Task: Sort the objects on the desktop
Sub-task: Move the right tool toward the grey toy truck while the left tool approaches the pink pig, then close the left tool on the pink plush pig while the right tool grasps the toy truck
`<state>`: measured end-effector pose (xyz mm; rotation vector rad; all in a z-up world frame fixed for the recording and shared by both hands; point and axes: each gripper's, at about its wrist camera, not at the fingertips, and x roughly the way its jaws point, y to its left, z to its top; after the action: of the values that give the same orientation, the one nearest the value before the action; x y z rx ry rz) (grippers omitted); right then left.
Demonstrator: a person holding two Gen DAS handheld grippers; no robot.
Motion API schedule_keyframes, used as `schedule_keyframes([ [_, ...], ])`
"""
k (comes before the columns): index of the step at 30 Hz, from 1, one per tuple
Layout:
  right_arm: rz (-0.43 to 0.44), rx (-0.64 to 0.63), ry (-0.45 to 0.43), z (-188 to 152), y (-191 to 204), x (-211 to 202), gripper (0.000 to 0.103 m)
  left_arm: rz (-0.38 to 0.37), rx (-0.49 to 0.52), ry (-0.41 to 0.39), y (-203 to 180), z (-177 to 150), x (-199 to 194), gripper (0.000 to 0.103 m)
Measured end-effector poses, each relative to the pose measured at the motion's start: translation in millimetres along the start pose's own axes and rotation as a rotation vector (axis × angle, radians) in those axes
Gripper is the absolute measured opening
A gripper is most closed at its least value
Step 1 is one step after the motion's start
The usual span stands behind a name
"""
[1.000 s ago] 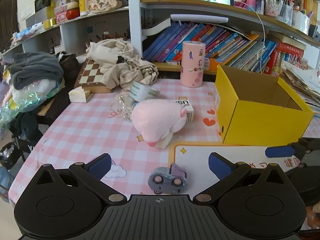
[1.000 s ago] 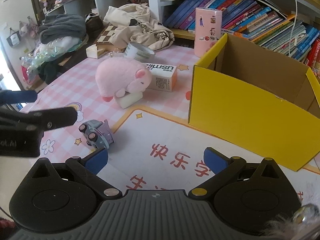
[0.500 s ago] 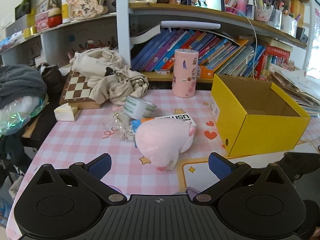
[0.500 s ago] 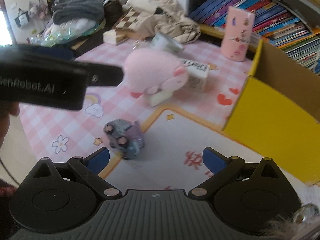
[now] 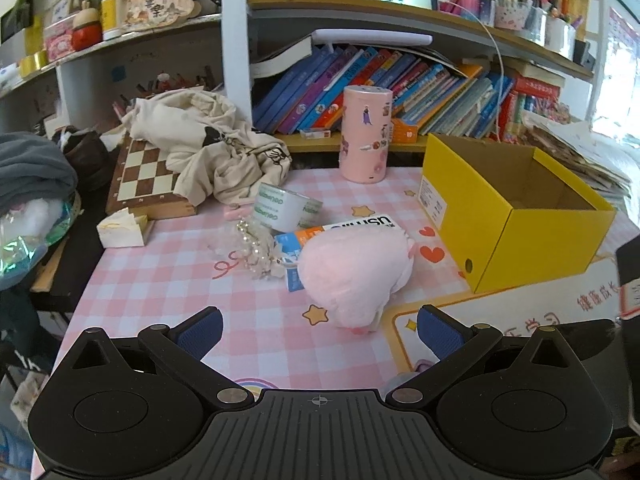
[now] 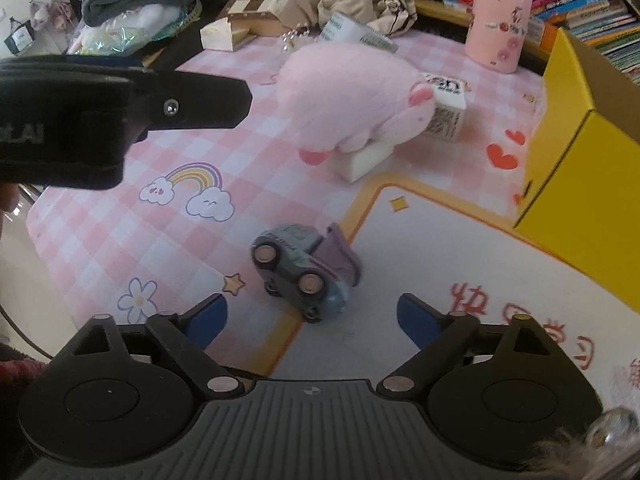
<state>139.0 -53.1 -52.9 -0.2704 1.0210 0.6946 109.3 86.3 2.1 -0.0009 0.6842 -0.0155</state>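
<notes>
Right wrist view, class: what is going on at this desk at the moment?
A person holds a gripper in each hand and is sorting a cluttered desk. Both are open and empty. The right gripper is lined up on a small toy car, tipped on its side at the edge of the white mat, and does not touch it. The left gripper points at a pink plush leaning on a carton. The yellow box stands open beside them; no sorted item shows in the part of it in view.
</notes>
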Motion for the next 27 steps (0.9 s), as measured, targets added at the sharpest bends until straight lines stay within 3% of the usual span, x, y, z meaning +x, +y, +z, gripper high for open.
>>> schedule_keyframes([
  [8,-0.036,0.02,0.041,6.4,10.0,17.1,0.081,-0.033,0.028,0.002,13.4,3.2,5.9,0.103],
  [10,-0.063,0.011,0.033,7.9,12.3,17.7,0.066,-0.04,0.032,0.001,15.7,4.5,7.8,0.103],
  [15,-0.1,0.032,0.018,11.0,6.9,14.9,0.044,-0.059,0.036,0.004,17.1,7.3,13.4,0.103],
  [27,-0.227,0.181,-0.004,1.4,-33.9,-4.0,0.042,-0.123,0.035,0.036,2.7,13.3,36.9,0.103],
])
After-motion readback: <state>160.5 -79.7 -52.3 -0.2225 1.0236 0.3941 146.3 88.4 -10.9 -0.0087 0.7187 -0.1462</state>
